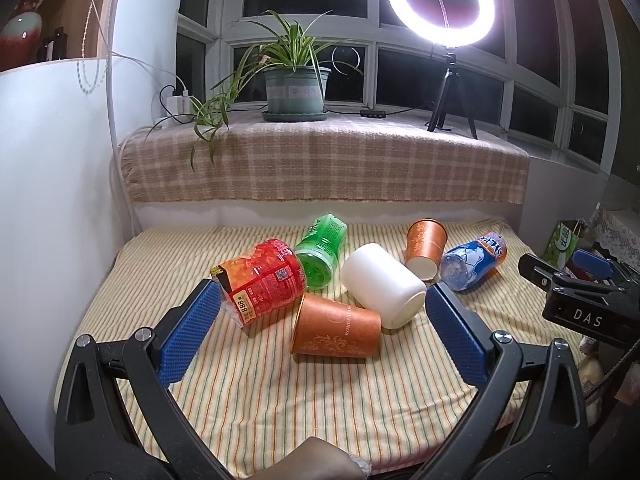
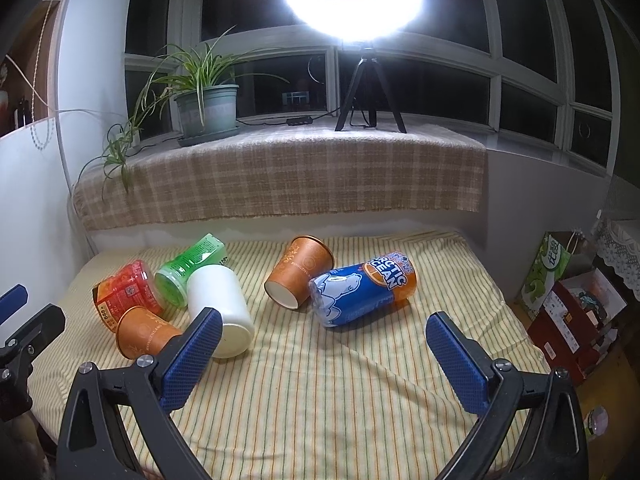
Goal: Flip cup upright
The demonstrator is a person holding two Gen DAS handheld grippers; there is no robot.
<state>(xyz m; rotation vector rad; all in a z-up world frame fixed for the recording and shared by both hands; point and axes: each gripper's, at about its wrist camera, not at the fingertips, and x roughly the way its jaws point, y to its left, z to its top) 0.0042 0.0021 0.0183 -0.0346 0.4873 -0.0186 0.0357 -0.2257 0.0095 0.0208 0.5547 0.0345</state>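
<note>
Several cups lie on their sides on the striped cloth (image 1: 280,400): a near orange paper cup (image 1: 338,330) (image 2: 146,332), a white cup (image 1: 384,284) (image 2: 220,308), a red cup (image 1: 262,280) (image 2: 128,290), a green cup (image 1: 322,250) (image 2: 192,268), a far orange cup (image 1: 426,248) (image 2: 300,276) and a blue cup (image 1: 476,260) (image 2: 362,292). My left gripper (image 1: 322,298) is open, just short of the near orange and white cups. My right gripper (image 2: 322,328) is open, in front of the blue cup.
A plaid-covered sill (image 1: 320,160) behind the table holds a potted plant (image 1: 296,88) and a ring light on a tripod (image 1: 444,12). A white wall (image 1: 48,200) stands at the left. Boxes and a green bag (image 2: 548,276) sit off the right edge.
</note>
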